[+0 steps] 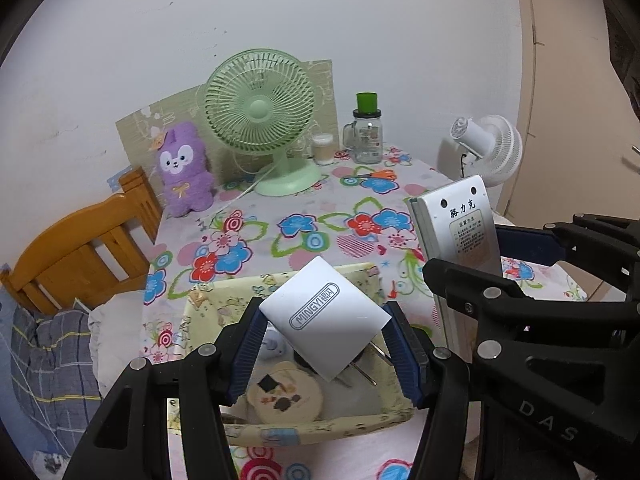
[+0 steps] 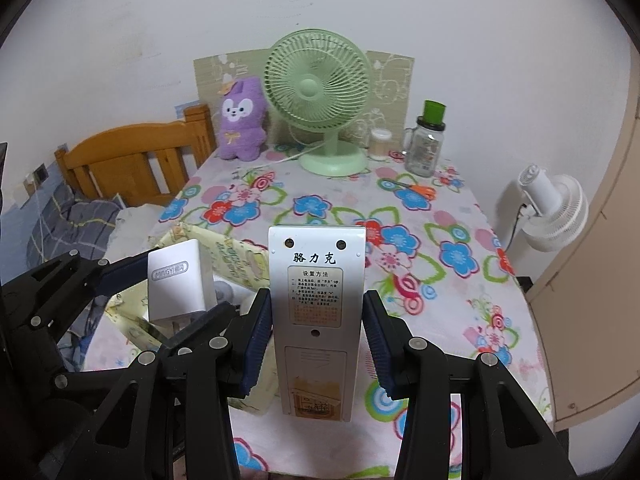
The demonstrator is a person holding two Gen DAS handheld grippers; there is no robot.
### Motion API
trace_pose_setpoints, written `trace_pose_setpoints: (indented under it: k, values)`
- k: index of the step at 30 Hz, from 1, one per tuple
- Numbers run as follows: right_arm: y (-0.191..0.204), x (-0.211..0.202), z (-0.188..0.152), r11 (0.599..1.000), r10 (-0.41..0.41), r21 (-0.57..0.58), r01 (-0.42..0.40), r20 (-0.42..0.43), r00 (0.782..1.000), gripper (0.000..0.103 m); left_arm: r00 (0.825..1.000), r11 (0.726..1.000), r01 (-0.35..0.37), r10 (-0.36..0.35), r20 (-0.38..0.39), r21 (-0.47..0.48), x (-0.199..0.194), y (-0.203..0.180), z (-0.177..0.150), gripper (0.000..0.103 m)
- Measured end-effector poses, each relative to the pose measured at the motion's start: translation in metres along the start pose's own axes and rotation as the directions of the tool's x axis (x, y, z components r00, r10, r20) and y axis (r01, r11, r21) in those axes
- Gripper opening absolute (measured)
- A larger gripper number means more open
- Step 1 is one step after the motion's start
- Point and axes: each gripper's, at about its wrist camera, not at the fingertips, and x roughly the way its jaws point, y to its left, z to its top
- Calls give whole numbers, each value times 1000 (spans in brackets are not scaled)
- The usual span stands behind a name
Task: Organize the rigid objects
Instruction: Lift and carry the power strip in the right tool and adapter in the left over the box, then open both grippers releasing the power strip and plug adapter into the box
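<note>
Table w/ floral cloth, green fan by white wall.

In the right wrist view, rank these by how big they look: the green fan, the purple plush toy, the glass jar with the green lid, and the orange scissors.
Largest to smallest as they look:
1. green fan
2. purple plush toy
3. glass jar
4. orange scissors

The plush and jar are fairly close in height; the plush looks wider.
</note>
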Motion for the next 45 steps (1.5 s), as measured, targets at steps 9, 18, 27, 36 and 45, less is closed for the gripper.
trace_pose_setpoints:
  k: [9, 18, 27, 36, 45]
  values:
    - [23, 17, 10, 1000, 22, -11, -22, -32, 999, 48, 1000, 1000, -10, 10, -11, -1, 6, 27, -3, 60]
    - [44, 42, 16, 999, 47, 0, -47, -80, 996, 48, 999, 1000, -5, 6, -46, 8, 22, 50, -8, 60]
    - [63, 63, 22, 996, 92, 5, -92, -115, 989, 48, 997, 1000, -14, 14, -77, 3, 35, 71, -13, 60]
    - [66, 104, 9, 990, 140, 49, -133, -226, 964, 47, 987, 1000, 19, -19, -160, -2, 67, 75, -29, 60]
    - [66, 127, -2, 990, 141, 39, -135, -299, 944, 47, 974, 998, 55, -56, -220, -9, 93, 70, -40, 60]
